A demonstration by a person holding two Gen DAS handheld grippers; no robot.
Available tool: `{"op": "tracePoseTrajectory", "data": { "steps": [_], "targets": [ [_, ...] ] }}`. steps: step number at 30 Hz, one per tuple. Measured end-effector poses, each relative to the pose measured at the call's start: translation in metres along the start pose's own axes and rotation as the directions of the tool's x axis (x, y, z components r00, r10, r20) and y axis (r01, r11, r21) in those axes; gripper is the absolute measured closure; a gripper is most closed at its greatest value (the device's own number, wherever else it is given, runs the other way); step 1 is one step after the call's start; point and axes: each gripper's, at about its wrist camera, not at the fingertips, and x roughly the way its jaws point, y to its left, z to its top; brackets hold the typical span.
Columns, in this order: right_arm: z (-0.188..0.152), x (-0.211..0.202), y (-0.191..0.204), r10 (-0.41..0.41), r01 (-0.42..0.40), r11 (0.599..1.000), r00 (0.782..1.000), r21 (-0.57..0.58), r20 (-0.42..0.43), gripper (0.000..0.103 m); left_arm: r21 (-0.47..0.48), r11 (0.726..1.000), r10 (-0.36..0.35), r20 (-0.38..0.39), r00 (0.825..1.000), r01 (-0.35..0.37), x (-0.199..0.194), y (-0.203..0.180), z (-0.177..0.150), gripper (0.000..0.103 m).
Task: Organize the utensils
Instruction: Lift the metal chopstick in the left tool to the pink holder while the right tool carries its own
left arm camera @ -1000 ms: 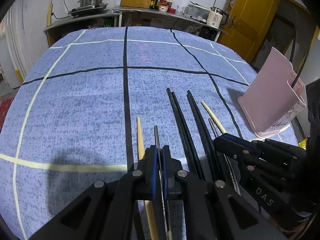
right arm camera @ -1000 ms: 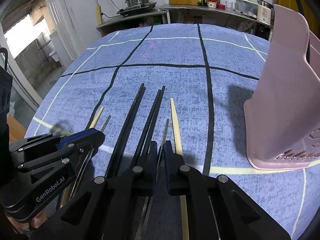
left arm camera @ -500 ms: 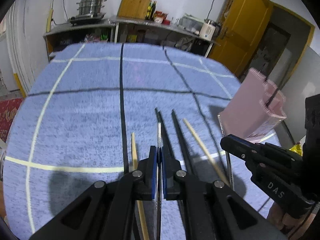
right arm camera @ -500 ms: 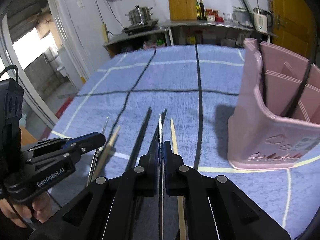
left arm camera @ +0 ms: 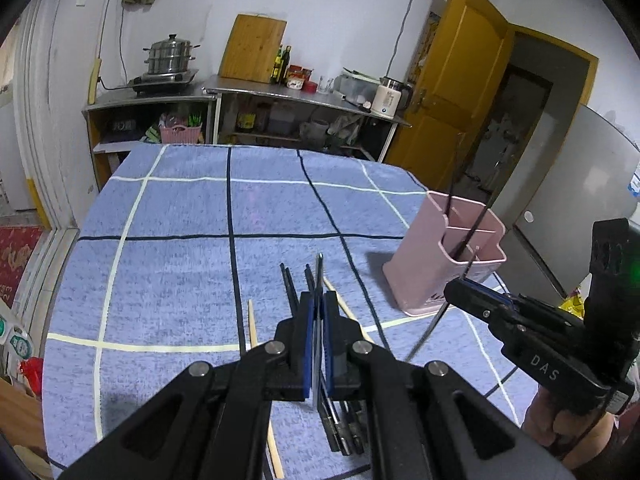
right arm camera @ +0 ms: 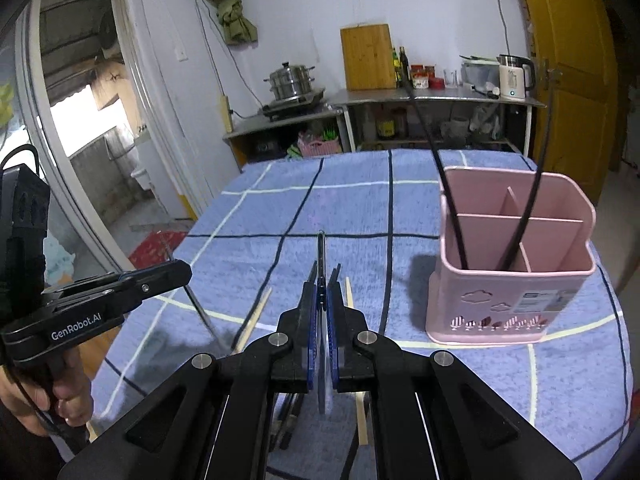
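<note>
Each gripper, left (left arm camera: 316,312) and right (right arm camera: 322,300), has its jaws clenched on a thin metal chopstick (left arm camera: 319,272) above the blue checked surface (left arm camera: 180,264), kitchen shelves behind.

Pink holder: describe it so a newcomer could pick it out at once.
On the blue checked cloth, look to its right side, beyond the chopsticks lying flat. The holder is a pink box with inner dividers, two black chopsticks standing in it; nothing else on the cloth stands upright.

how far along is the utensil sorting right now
Done: two black chopsticks already stand in the pink holder. In hand: the left gripper and right gripper are each shut on a thin metal chopstick, off the cloth. Left: black chopsticks and two wooden chopsticks lie on the blue tablecloth.
</note>
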Motion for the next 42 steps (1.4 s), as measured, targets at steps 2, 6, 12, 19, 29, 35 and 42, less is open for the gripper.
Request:
{"op": "tracePoseTrajectory", "data": {
  "steps": [2,6,12,19,29,35,42],
  "targets": [
    [0.001,-0.007,-0.001,0.002,-0.002,1.0,1.0,0.004,0.013,0.098,0.005,1.0,-0.008,0.007,1.0,0.008,-0.005,-0.004,0.002,0.098],
    [0.003,-0.02,-0.007,-0.004,0.004,1.0,0.999,0.011,0.04,0.098,0.019,1.0,-0.023,0.019,1.0,0.023,-0.013,-0.011,0.006,0.098],
    [0.007,-0.042,-0.022,-0.036,0.034,0.999,0.997,0.025,0.072,0.098,0.035,0.997,-0.066,0.027,0.997,0.065,-0.019,-0.029,0.016,0.098],
    [0.012,-0.066,-0.053,-0.088,0.081,0.994,0.991,0.074,0.103,0.098,0.055,0.99,-0.134,0.008,0.991,0.133,-0.004,-0.06,0.03,0.098],
    [0.055,-0.101,-0.082,-0.149,0.129,0.986,0.967,0.106,0.207,0.098,0.091,0.97,-0.231,0.062,0.971,0.225,0.0,-0.109,0.079,0.098],
    [0.077,-0.104,-0.1,-0.168,0.138,0.982,0.952,0.131,0.257,0.098,0.105,0.967,-0.243,0.097,0.965,0.233,0.01,-0.126,0.107,0.098],
    [0.084,-0.076,-0.119,-0.181,0.148,0.978,0.954,0.15,0.238,0.098,0.105,0.971,-0.223,0.092,0.97,0.213,0.039,-0.128,0.113,0.098]
  ]
}}
